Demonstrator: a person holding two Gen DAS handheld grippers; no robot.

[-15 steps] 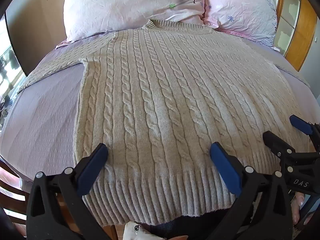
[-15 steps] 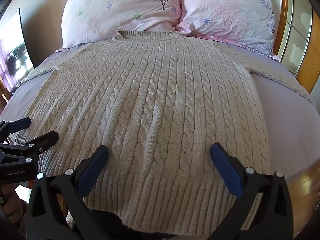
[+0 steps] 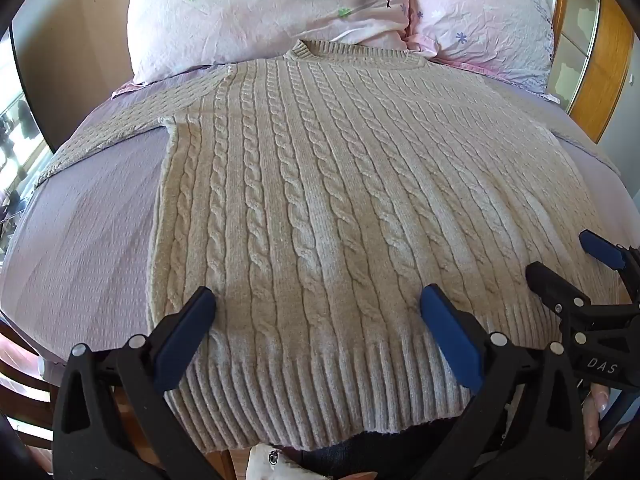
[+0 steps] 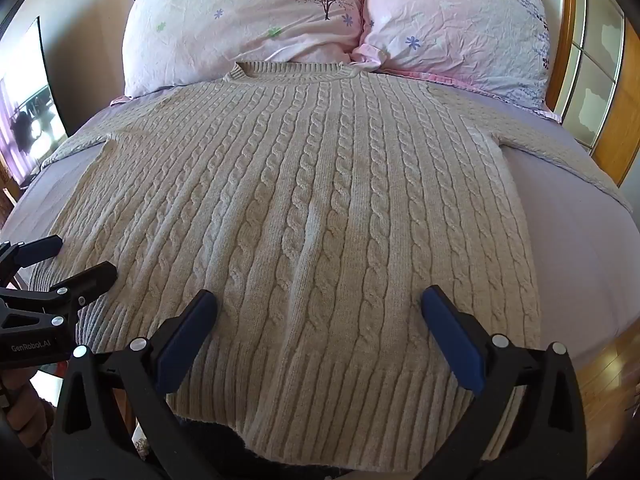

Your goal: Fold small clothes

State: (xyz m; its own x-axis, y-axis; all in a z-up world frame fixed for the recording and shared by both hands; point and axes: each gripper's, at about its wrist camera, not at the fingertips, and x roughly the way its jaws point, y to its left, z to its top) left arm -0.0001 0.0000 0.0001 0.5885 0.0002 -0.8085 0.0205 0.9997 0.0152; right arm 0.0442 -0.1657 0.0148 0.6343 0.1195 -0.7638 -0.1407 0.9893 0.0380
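A beige cable-knit sweater [image 3: 320, 200] lies flat, face up, on a lilac bed, its neckline toward the pillows and its ribbed hem hanging over the near edge. It also fills the right wrist view [image 4: 320, 208]. Both sleeves spread sideways. My left gripper [image 3: 318, 304] is open and empty, just above the hem's left half. My right gripper [image 4: 318, 304] is open and empty above the hem's right half. Each gripper shows in the other's view: the right one [image 3: 568, 260] at the right edge, the left one [image 4: 76, 260] at the left edge.
Two pink floral pillows [image 4: 248, 20] lean at the head of the bed. The lilac sheet [image 3: 80, 232] shows on either side of the sweater. A wooden-framed cabinet [image 4: 592, 80] stands at the right, a wall [image 3: 72, 56] at the left. Wooden floor [image 4: 608, 380] lies below right.
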